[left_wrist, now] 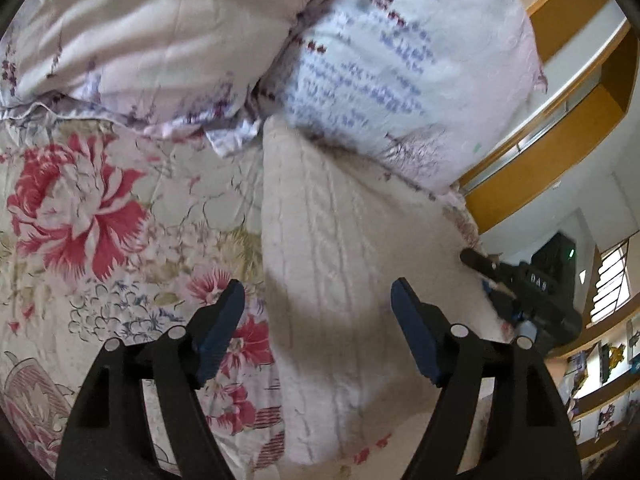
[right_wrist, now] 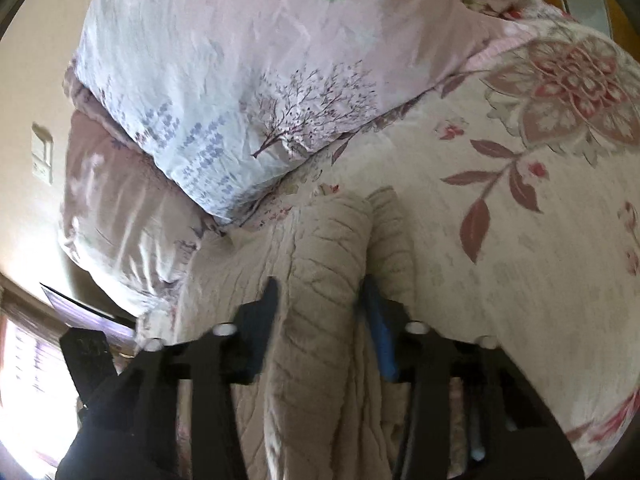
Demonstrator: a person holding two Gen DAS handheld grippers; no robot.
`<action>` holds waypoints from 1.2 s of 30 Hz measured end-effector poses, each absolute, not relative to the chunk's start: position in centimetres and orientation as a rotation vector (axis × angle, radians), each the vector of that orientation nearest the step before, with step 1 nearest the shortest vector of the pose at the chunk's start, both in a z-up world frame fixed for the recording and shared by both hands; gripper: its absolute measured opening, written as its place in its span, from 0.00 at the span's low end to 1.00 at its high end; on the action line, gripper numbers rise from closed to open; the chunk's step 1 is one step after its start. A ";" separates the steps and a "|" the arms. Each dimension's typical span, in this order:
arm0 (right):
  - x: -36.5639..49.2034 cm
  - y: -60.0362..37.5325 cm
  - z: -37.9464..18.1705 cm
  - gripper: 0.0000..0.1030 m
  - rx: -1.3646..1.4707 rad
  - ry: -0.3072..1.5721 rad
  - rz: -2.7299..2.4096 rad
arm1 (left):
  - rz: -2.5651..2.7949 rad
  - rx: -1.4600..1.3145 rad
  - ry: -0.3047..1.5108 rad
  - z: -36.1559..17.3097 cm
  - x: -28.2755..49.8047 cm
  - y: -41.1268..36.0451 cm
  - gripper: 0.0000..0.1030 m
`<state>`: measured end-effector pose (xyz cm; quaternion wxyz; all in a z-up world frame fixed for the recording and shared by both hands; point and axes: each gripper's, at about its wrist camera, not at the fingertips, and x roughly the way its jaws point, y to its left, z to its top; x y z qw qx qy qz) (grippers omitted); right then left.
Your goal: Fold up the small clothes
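A: Two pillows [left_wrist: 400,60] at the head of the bed, floral bedsheet [left_wrist: 80,208] under everything, and the cream knit garment [left_wrist: 340,260] lying lengthwise on the sheet w/ its far end touching the nearer pillow.

B: Which step, by the look of it?

A: Prob. mid-fold. In the right wrist view a raised ridge of knit [right_wrist: 320,280] runs up between the fingers, so one edge or sleeve seems to be getting carried over the body. That's a judgement, not certain.

B: Next move?

A: Likely lay that ridge flat across the garment, keeping edges aligned; knit is soft and bulky, so it could slump or bunch if let go early.

B: Hand-held grippers?

A: Right hand-held gripper [right_wrist: 320,308]: jaws partly closed, pinching the fold of knit between them. Left hand-held gripper [left_wrist: 318,308]: jaws spread wide, holding nothing, hovering over the garment's left edge where it meets the sheet; whether the fingertips touch the fabric can't be told. Right one also shows at the garment's far side in the left view.
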<state>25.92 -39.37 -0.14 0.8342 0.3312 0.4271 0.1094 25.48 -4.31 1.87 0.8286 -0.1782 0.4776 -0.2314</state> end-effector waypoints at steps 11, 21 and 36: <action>29.2 -40.3 -0.7 0.14 0.708 0.953 0.182 | -0.536 -0.414 1.094 0.2 25.8 -5.3 0.73; 23.6 -34.3 9.5 0.09 0.146 0.491 0.211 | -0.547 -0.411 1.077 0.2 25.7 -5.0 0.75; 24.6 -41.1 1.2 0.54 0.504 0.807 0.105 | -0.541 -0.455 1.123 0.5 25.7 -5.2 0.73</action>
